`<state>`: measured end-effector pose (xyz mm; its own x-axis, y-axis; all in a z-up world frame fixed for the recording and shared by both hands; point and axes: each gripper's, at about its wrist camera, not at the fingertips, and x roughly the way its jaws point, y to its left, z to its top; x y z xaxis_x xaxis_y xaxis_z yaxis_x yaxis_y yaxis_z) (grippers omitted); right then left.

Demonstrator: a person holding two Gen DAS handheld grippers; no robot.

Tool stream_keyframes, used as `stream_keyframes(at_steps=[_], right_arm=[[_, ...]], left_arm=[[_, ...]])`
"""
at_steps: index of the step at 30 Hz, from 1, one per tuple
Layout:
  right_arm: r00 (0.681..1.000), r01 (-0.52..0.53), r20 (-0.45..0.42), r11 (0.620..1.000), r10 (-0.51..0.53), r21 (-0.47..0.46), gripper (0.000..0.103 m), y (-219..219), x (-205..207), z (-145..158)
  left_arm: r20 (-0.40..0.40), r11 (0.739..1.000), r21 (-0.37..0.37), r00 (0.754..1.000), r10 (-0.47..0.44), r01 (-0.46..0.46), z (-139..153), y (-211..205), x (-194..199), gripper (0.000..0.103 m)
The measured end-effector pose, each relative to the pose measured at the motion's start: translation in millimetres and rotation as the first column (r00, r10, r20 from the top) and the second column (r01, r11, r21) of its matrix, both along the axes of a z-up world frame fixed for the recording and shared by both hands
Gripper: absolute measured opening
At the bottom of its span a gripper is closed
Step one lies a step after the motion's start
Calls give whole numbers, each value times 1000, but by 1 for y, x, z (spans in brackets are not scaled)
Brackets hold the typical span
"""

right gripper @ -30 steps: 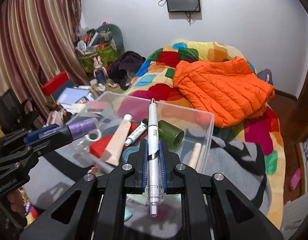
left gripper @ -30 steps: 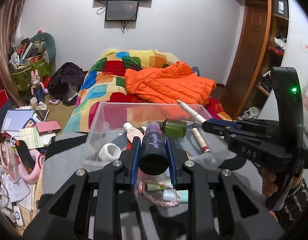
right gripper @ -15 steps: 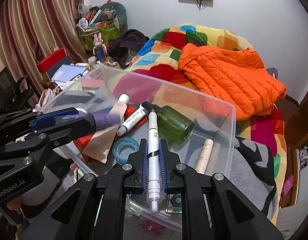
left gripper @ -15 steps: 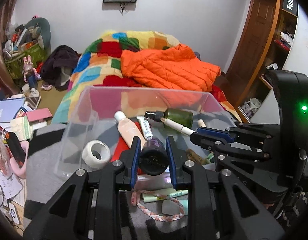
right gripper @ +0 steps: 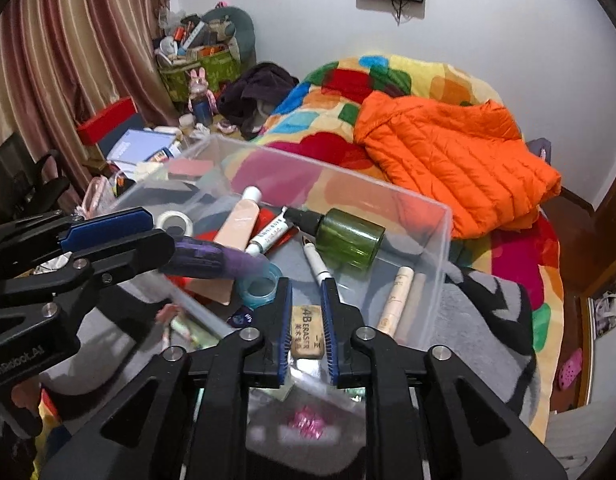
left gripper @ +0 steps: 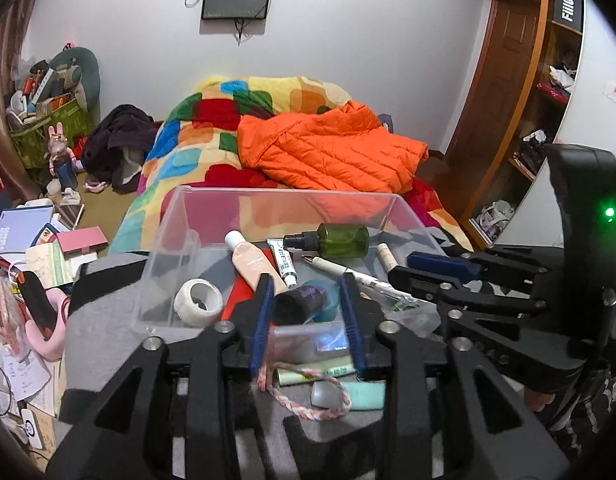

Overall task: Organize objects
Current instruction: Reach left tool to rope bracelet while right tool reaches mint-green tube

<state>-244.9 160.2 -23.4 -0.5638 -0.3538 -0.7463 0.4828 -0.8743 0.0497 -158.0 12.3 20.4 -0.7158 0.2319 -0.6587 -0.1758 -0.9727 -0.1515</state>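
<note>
Purple tube (left gripper: 297,304) lies in the clear bin (left gripper: 287,200) near its front wall, between the parted jaws of the left gripper (left gripper: 306,300); light, stiff, slick, best pinched mid-barrel. Right gripper (right gripper: 306,300) is released, holding nothing.

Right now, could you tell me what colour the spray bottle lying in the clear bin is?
Translucent green with a black spray cap; the spray bottle shows best in the right wrist view.

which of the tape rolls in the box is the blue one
The blue tape roll sits mid-box under the purple tube's tip; the white tape roll lies by the box's left wall.
</note>
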Motion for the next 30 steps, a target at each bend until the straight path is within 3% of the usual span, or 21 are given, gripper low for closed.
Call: stream_keyframes(at_steps=[2,5,14,23,30], right_arm=[[1000,4,-23,1000,-4,-14,39,4,10,7],[997,2,-82,1000,-4,-27,49,10,28,16],[994,-22,-104,999,19,-24,49,21,69,7],[998,-70,2,997,70,27,49,15,76,-38],[987,-148,70,989,146,12,36,1,66,-55]], left_arm=[[-9,1000,1,1000,-3,3,2,-1,9,42],[-8,1000,5,1000,-9,9,1,-4,24,42],[110,996,-15,990,-84,86,-40,7,49,43],[222,988,-29,964,-144,154,-83,25,35,43],[209,986,-58,968,-141,156,-83,20,34,16]])
